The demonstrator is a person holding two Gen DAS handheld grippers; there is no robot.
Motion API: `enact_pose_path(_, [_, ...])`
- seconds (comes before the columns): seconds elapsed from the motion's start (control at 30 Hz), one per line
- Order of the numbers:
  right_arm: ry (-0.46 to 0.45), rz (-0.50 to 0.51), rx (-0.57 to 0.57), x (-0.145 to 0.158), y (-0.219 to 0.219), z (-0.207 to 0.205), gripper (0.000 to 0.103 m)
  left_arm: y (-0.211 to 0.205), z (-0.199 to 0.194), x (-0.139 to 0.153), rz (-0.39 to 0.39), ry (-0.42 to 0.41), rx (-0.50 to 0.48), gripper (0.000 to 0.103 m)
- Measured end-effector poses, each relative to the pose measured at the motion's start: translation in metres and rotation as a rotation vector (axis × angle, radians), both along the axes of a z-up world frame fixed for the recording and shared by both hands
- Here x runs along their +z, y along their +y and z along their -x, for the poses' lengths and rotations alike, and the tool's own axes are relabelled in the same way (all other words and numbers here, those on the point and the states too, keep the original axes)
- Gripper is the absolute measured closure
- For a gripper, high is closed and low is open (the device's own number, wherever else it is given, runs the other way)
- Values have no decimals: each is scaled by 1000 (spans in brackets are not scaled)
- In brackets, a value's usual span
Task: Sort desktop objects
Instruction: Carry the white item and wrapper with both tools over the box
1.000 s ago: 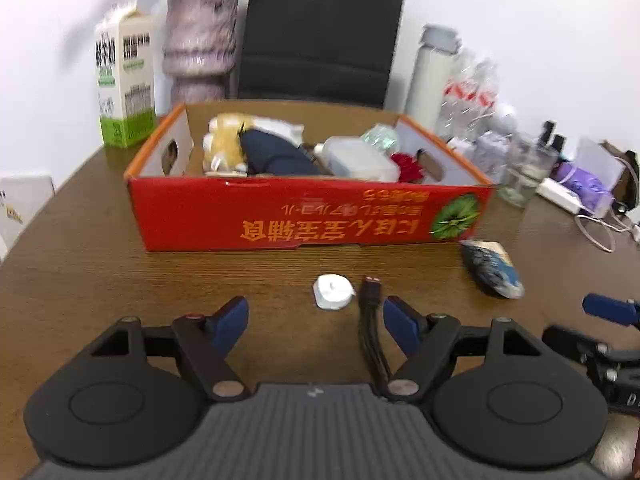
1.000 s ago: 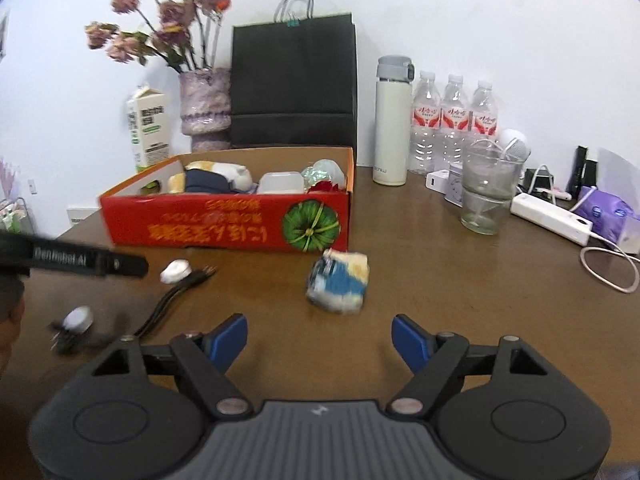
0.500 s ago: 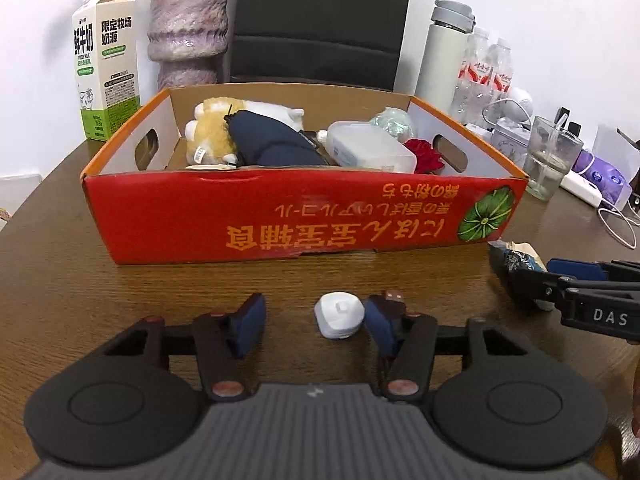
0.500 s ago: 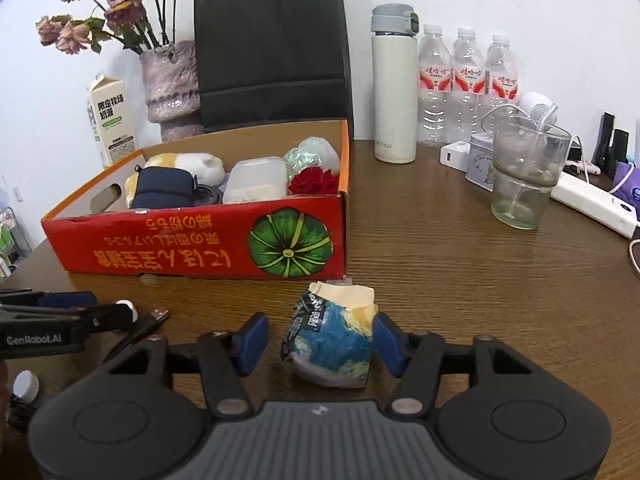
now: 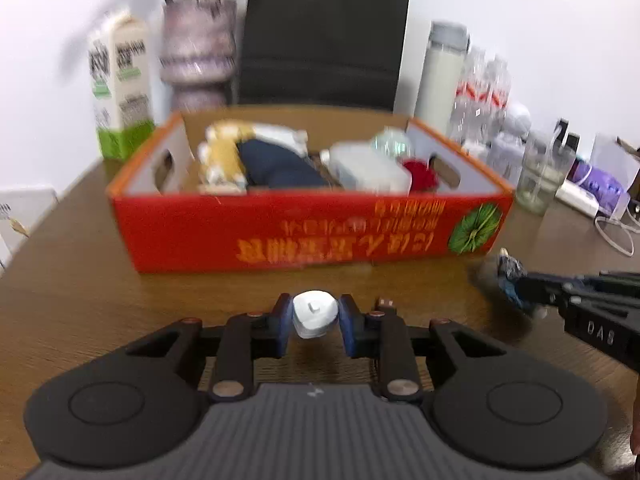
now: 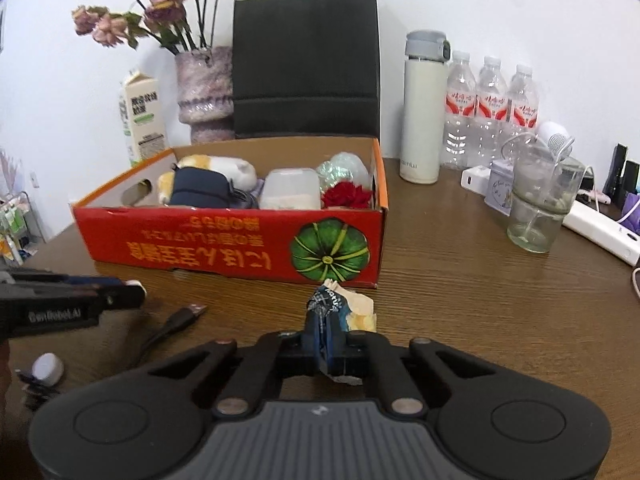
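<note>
Left gripper (image 5: 314, 322) closing its fingers on a white cap (image 5: 314, 314); right gripper (image 6: 325, 346) pinching a crumpled blue wrapper (image 6: 326, 320) (both before the red box (image 6: 224, 248)) above the desk (image 6: 480, 320).

Lighting bright, even and diffuse in both views; white wall (image 6: 500, 0) near overexposed. Left wrist view motion-blurred throughout: lettering on the red box (image 5: 312, 232) smeared, flowers at 11 o'clock streaked. Right wrist view sharp. Fisheye bending at all rims, dark corners. Soft, short shadows on the wooden table (image 6: 480, 320).
</note>
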State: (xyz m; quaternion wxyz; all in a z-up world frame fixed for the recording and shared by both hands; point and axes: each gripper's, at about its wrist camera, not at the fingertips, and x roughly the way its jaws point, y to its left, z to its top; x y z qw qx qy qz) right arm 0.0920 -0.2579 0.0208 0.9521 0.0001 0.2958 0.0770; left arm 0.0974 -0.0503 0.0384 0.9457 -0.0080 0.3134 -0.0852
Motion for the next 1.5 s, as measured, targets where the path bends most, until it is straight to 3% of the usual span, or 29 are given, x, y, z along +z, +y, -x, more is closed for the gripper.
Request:
enact_pose_path(0.2, [-96, -33, 8, 30, -1, 60, 101, 11, 59, 40, 25, -111, 6, 78])
enact_pose_path(0.4, [-175, -43, 58, 54, 3, 136, 101, 10, 133, 50, 43, -148, -48, 77])
enact_pose_path(0.6, [-189, -68, 71, 61, -4, 206, 101, 20, 201, 37, 94, -115, -21, 77])
enact_pose_path(0.8, [-155, -108, 125, 47, 5, 254, 101, 23, 238, 4, 53, -10, 56, 77])
enact_pose_path(0.9, [-133, -89, 154, 41, 13, 265, 101, 26, 251, 3, 46, -19, 67, 77])
enact_pose_path(1.23, [-174, -68, 149, 53, 19, 255, 101, 46, 236, 20, 123, -51, 48, 77])
enact_pose_path(1.37, [-225, -41, 148, 71, 15, 222, 101, 59, 195, 52, 140, -126, 26, 78])
enact_pose_path(1.5, [-307, -14, 156, 101, 13, 170, 101, 72, 128, 87, 133, -184, 3, 78])
